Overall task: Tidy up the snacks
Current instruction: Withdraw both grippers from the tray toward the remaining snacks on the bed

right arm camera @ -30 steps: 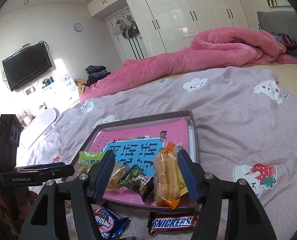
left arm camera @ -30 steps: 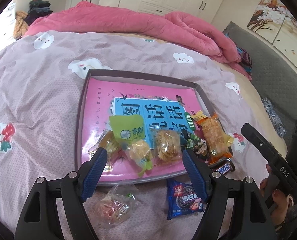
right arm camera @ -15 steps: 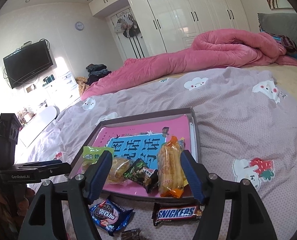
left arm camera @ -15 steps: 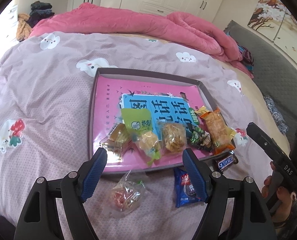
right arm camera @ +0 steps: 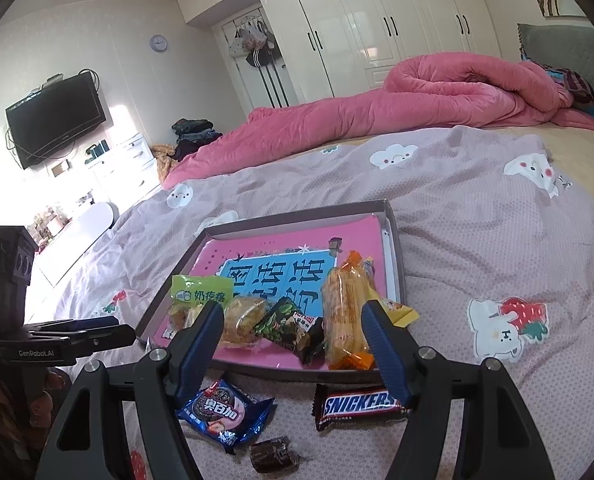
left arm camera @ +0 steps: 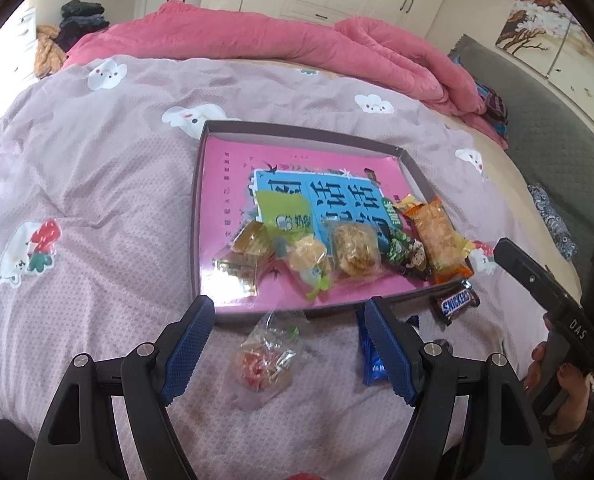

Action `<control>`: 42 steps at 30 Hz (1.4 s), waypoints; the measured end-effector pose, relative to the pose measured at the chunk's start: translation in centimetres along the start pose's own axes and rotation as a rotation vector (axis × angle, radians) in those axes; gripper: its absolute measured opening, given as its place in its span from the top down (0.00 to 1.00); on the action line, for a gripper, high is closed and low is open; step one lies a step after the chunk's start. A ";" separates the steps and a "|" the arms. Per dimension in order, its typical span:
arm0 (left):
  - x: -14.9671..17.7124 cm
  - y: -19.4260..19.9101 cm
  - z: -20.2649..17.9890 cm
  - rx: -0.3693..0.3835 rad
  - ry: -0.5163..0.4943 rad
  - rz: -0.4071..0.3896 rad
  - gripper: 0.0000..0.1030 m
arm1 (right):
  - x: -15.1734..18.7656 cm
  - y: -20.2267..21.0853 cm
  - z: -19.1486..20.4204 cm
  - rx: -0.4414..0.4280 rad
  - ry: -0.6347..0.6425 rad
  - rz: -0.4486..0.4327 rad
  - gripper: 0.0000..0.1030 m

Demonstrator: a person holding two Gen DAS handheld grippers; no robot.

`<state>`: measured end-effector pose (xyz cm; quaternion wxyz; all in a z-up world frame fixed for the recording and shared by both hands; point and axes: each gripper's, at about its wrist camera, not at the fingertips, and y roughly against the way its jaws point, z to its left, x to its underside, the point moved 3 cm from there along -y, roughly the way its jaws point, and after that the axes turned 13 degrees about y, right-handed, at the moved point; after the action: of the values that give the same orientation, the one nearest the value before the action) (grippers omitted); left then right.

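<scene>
Since both grippers hang over the near edge of the bed with nothing between their pads, the loose snacks at the bottom of each frame are what there is to take next. The left gripper [left arm camera: 287,344] stands spread, and the clear bag [left arm camera: 267,358] of red sweets lies on the sheet in the lower middle of its view, between the jaws but untouched. It looks light, crinkly and slippery; I would pinch it across the bunched middle, not the loose top flap. The right gripper [right arm camera: 291,344] is spread as well and pinches nothing. Below it, at the bottom of the right view, lies a small dark candy [right arm camera: 273,454], hard and easy to lose. Just above it sit the blue pack [right arm camera: 225,410], whose print I cannot read surely, soft with biscuits that would likely crack under a hard squeeze, and the bar [right arm camera: 359,406] marked SNICKERS, firm and denser, best taken across its short width.

Further up, the tray [right arm camera: 395,236] holds a row along its near side: a green bag [right arm camera: 201,294] with Chinese writing, a round cake [right arm camera: 243,318], a dark wrapper [right arm camera: 287,328] and an orange pack [right arm camera: 345,316]. All look light and crushable. In the left view a gold pack [left arm camera: 243,256] ends the row at the left. The pink sheet under them carries large Chinese characters on a blue panel
</scene>
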<state>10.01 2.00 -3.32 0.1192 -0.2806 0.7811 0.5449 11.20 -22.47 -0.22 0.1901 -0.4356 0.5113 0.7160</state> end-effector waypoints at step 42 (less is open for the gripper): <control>3.2 -1.9 2.1 -0.039 -0.020 0.115 0.22 | 5.5 -1.2 3.1 -0.027 0.026 0.300 0.31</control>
<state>8.22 2.45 -7.22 0.0900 -0.2322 0.7839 0.5688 7.71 -20.18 -5.12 0.0682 -0.3660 0.5633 0.7376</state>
